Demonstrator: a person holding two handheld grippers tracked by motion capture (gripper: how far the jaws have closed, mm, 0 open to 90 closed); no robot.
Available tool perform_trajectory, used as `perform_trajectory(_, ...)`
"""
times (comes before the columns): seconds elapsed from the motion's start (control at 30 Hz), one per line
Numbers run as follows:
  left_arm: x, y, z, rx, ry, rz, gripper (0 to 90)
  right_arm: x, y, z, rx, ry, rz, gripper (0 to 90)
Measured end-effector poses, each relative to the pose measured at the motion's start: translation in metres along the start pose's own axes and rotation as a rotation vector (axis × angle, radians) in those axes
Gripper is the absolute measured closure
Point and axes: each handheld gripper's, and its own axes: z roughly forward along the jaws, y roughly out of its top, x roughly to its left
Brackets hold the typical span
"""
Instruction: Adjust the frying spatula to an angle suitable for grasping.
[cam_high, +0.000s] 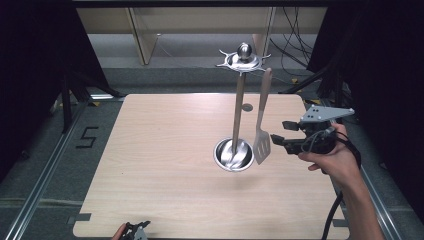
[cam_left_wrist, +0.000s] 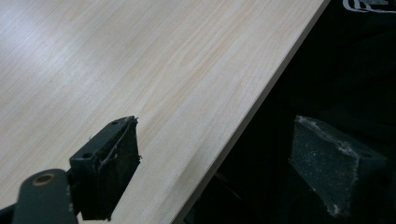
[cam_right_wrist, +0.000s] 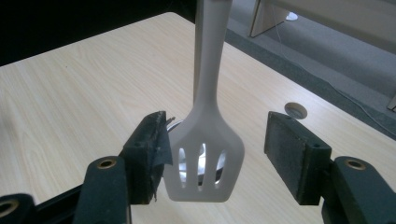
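Observation:
A metal utensil stand (cam_high: 238, 102) with a round base (cam_high: 233, 154) and a hook crown (cam_high: 243, 60) rises from the middle of the table. A pale slotted spatula (cam_high: 261, 120) hangs from one hook, blade down. My right gripper (cam_high: 280, 134) is open just right of the blade. In the right gripper view the spatula (cam_right_wrist: 205, 158) hangs between my spread jaws, touching neither. My left gripper (cam_high: 136, 231) sits at the table's near edge, open, with one finger (cam_left_wrist: 109, 163) over the wood and the other finger (cam_left_wrist: 334, 163) past the edge.
The light wooden table (cam_high: 165, 150) has a small round hole (cam_high: 247, 107) behind the stand. Black curtains, cables and metal rails surround the table. A floor mark "5" (cam_high: 87, 136) lies at the left.

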Motion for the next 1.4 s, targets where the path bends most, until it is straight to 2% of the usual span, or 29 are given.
perform_trajectory(0.13,0.000,0.000,0.000,0.001,0.001,0.002,15.0,0.002,-0.009,0.000,0.011,0.006,0.021,40.1)
perform_trajectory(0.2,-0.001,0.000,-0.001,0.010,0.001,-0.013,15.0,0.003,-0.014,0.001,0.004,0.010,0.035,40.0)
perform_trajectory(0.37,-0.001,0.000,-0.001,0.009,0.004,-0.013,15.0,0.006,-0.028,0.004,-0.010,0.004,0.041,39.7)
perform_trajectory(0.6,-0.001,0.000,-0.001,0.009,0.001,-0.015,15.0,0.011,-0.051,0.010,-0.022,0.006,0.080,39.2)
perform_trajectory(0.63,-0.001,-0.001,-0.001,0.009,-0.001,-0.020,15.0,0.010,-0.055,0.009,0.012,0.014,0.075,39.1)
perform_trajectory(0.7,-0.001,0.000,-0.001,0.010,0.004,-0.011,15.0,0.008,-0.060,0.009,0.012,0.006,0.077,39.0)
perform_trajectory(0.73,-0.001,0.000,-0.001,0.010,0.004,-0.011,15.0,0.010,-0.063,0.008,0.017,0.007,0.095,39.0)
perform_trajectory(0.77,0.000,0.000,-0.001,0.002,-0.014,-0.002,15.0,0.009,-0.065,0.008,0.016,0.010,0.093,38.9)
perform_trajectory(0.8,-0.001,0.000,0.001,-0.011,0.007,-0.015,15.0,0.011,-0.068,0.008,0.024,0.009,0.101,38.8)
perform_trajectory(0.87,0.000,0.000,0.000,-0.007,-0.007,-0.012,15.0,0.012,-0.074,0.007,0.033,0.004,0.087,38.7)
perform_trajectory(0.9,0.000,0.000,0.000,-0.003,-0.018,-0.013,15.0,0.014,-0.077,0.007,0.042,0.009,0.105,38.6)
perform_trajectory(0.97,0.000,0.001,-0.001,0.006,-0.007,-0.023,15.0,0.016,-0.085,0.009,0.051,0.013,0.116,38.6)
perform_trajectory(1.0,0.001,0.002,-0.001,-0.002,0.000,0.000,15.0,0.017,-0.090,0.010,0.056,0.010,0.115,38.5)
perform_trajectory(1.03,-0.001,0.002,0.001,-0.024,0.002,-0.029,15.0,0.017,-0.094,0.010,0.060,0.009,0.113,38.5)
perform_trajectory(1.07,-0.002,0.003,0.002,-0.028,-0.013,-0.035,15.0,0.017,-0.098,0.011,0.066,0.012,0.120,38.5)
perform_trajectory(1.1,-0.001,0.002,0.002,-0.011,0.009,-0.019,15.0,0.017,-0.102,0.012,0.070,0.011,0.119,38.5)
perform_trajectory(1.13,-0.001,0.002,0.000,0.008,0.000,-0.011,15.0,0.019,-0.106,0.012,0.078,0.014,0.145,38.5)
perform_trajectory(1.2,-0.001,0.002,0.002,-0.015,0.006,-0.019,15.0,0.019,-0.114,0.014,0.083,0.015,0.142,38.5)
perform_trajectory(1.27,0.001,0.003,0.000,-0.003,-0.017,-0.006,15.0,0.021,-0.119,0.014,0.092,0.019,0.167,38.4)
perform_trajectory(1.33,0.000,0.002,-0.001,0.004,0.000,-0.013,15.0,0.023,-0.125,0.015,0.090,0.020,0.169,38.3)
perform_trajectory(1.4,0.001,0.003,0.000,-0.005,0.000,-0.004,15.0,0.023,-0.127,0.016,0.087,0.023,0.154,38.2)
